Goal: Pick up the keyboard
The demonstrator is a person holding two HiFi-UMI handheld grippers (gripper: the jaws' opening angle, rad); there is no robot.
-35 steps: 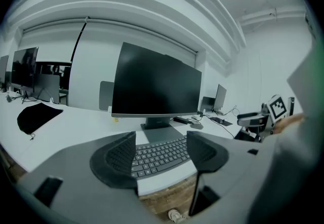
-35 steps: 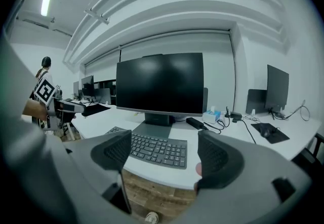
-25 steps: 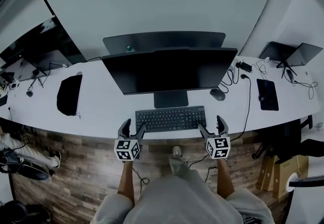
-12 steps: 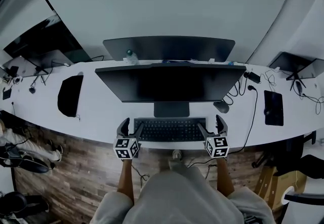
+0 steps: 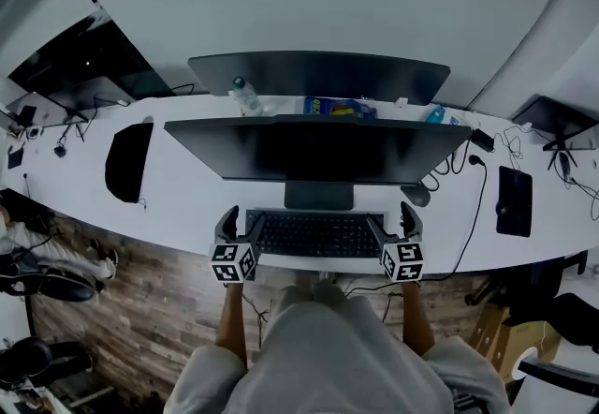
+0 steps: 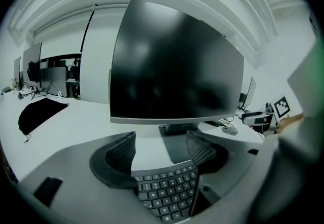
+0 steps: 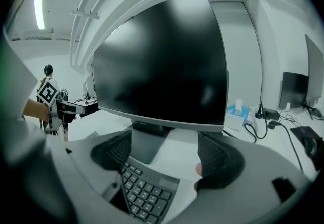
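Keyboard lies flat, keys up, on the counter just in front of the monitor. Its long axis runs left to right along the front edge. The head view hides both ends: left gripper straddles the left end, right gripper the right, both jaws spread wide. Contact is hard to make out.
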